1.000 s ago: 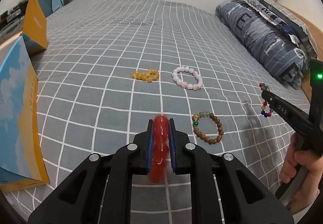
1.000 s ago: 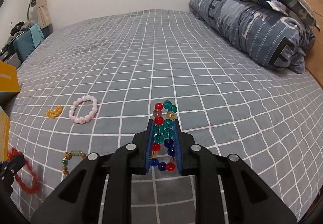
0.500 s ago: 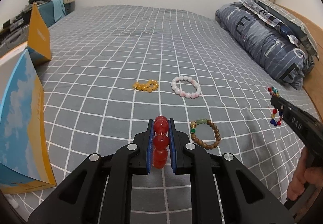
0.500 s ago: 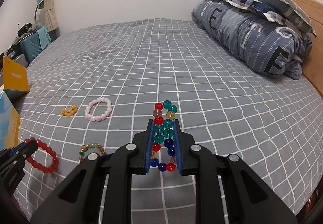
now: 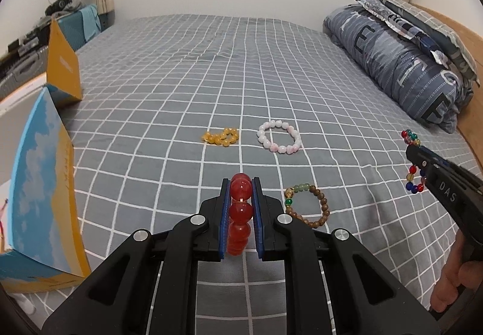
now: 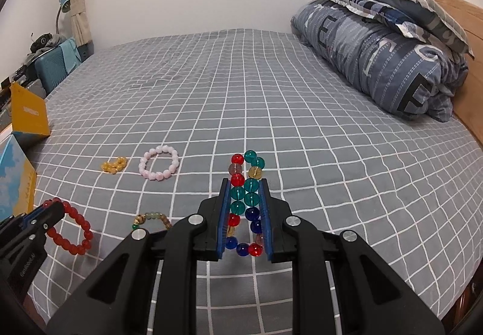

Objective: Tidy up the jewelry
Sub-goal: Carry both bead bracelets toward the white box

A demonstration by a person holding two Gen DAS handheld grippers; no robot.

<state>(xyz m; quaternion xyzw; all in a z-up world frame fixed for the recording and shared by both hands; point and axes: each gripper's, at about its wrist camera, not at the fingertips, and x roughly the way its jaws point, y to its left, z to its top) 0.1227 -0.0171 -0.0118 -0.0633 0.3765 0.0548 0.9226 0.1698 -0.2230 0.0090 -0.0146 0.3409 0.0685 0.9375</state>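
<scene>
My left gripper (image 5: 240,184) is shut on a red bead bracelet (image 5: 240,211), held above the grey checked bedspread (image 5: 211,63); the right wrist view shows that bracelet (image 6: 71,228) hanging from the left gripper (image 6: 54,206). My right gripper (image 6: 245,184) is shut on a multicoloured bead bracelet (image 6: 245,199), which also shows at the right edge of the left wrist view as the multicoloured bracelet (image 5: 413,163). On the bed lie a yellow bead bracelet (image 5: 220,136), a pink bead bracelet (image 5: 279,137) and a brown wooden bracelet (image 5: 306,205) with green beads.
An open blue-and-yellow box (image 5: 39,184) stands at the left bed edge, its yellow flap (image 5: 62,66) raised behind. A rolled blue duvet (image 5: 401,63) and pillows lie along the wooden headboard on the right. A person's hand (image 5: 452,280) holds the right gripper's handle.
The right gripper has risen with the multicoloured bracelet. The red bracelet, blurred and swinging a second ago, now hangs still in the left gripper. The bracelets on the bed have not moved.
</scene>
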